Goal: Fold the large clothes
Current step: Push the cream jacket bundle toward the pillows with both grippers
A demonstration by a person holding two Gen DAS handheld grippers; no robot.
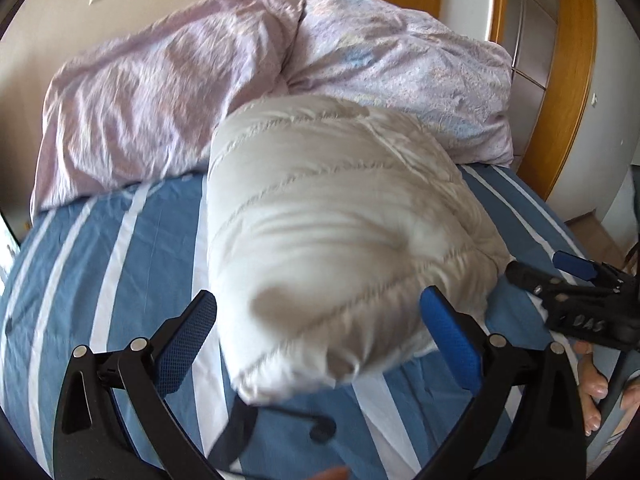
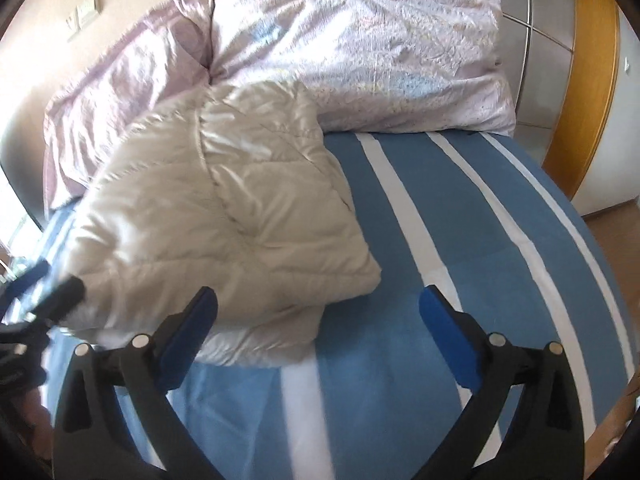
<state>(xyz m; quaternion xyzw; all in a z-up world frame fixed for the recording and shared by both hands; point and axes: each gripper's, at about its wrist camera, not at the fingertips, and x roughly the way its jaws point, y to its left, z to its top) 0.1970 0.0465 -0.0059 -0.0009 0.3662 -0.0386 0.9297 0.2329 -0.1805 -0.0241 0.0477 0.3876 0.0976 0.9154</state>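
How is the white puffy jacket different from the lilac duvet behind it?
The jacket is cream white, glossy and quilted in stitched bands; the duvet is pale lilac, matte and finely printed. The jacket is a smaller folded bundle; the duvet is a bigger heap by the wall. Both lie on the striped sheet.

Black gripper [image 1: 318, 330] frames, blue textured pads, silver screws.

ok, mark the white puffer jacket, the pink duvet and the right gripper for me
white puffer jacket [image 1: 320, 216], left wrist view, on its quilted top panel.
pink duvet [image 2: 360, 48], right wrist view, on the crumpled right-hand mound.
right gripper [image 2: 318, 328], right wrist view, midway between its blue fingertips, open over the sheet.
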